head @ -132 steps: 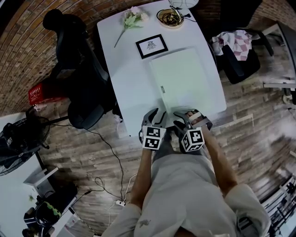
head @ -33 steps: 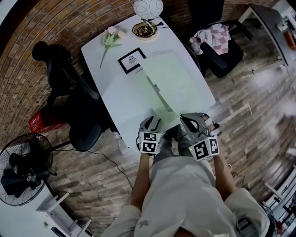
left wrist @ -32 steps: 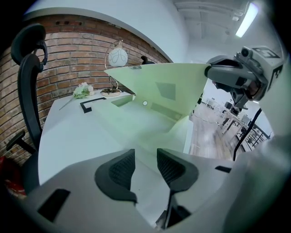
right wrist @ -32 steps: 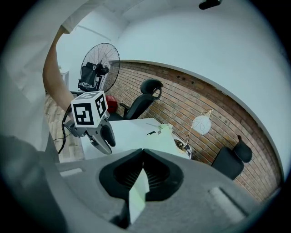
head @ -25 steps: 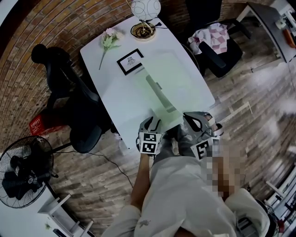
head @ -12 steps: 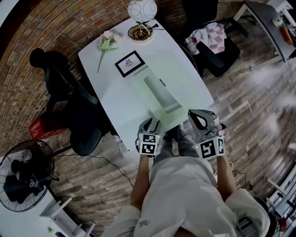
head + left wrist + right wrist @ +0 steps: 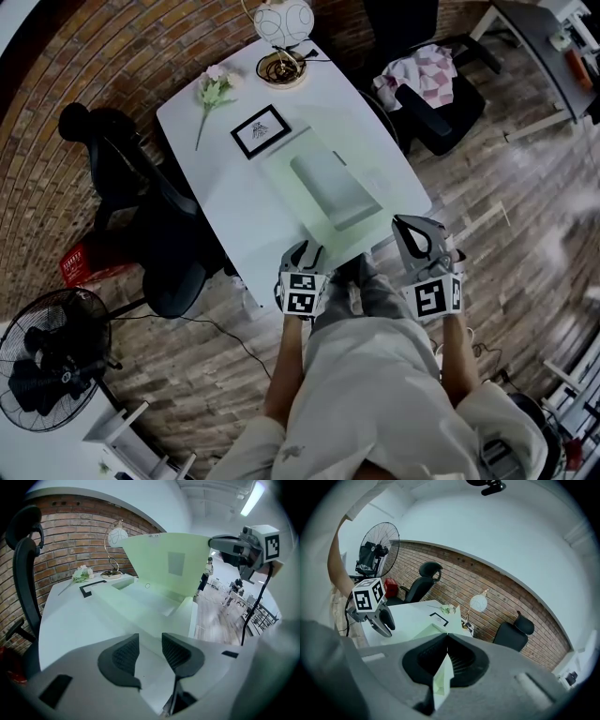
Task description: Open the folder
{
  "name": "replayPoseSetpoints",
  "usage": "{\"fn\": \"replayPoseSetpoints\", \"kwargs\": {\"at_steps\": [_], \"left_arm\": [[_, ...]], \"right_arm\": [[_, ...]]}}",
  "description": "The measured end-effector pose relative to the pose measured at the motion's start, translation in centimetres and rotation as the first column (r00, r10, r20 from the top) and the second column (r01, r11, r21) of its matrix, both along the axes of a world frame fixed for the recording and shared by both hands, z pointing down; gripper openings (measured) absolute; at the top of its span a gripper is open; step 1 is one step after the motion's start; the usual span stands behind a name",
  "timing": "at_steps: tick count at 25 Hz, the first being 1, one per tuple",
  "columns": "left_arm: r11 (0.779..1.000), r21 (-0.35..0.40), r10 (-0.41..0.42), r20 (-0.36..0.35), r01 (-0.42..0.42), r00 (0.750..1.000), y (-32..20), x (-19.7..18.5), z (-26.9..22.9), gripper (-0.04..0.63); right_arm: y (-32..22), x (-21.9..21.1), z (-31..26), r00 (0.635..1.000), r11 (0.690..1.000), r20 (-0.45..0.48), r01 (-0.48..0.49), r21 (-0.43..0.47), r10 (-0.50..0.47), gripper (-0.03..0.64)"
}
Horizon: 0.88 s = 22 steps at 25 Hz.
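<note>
Reads as an office: white counter (image 7: 225, 216) with globe lamp (image 7: 281, 19) and framed picture (image 7: 260, 130), black office chairs (image 7: 117, 141) around it, pedestal fan (image 7: 47, 361), brick wall (image 7: 61, 536), wood-plank floor (image 7: 525, 187), ceiling strip light (image 7: 251, 498).

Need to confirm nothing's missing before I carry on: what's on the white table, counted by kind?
folder: 1
picture frame: 1
flower: 1
lamp: 1
Total: 4
</note>
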<state>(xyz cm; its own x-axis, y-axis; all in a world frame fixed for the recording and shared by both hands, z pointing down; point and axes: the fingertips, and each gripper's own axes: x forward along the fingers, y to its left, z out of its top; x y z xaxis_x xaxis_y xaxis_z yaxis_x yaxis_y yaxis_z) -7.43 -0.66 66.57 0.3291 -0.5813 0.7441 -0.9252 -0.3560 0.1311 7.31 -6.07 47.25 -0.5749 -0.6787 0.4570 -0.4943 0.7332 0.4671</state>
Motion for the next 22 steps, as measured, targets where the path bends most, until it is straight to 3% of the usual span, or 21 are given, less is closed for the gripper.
{"fn": "replayPoseSetpoints", "kwargs": {"at_steps": [5,22], "left_arm": [[1.0,-0.007,-0.002,0.001,0.002,1.0,0.0,0.2,0.1,0.15],[1.0,-0.007,-0.009,0.016,0.009,1.0,-0.1,0.2,0.1,0.15]], "right_arm": [[-1.2,1.2,-0.8,0.999,0.999,-0.026,-0.019,0.028,0.02,0.008],[-3.9,4.8,-1.9,0.992,0.99,0.032,-0.125,0.062,0.124,0.008]]}}
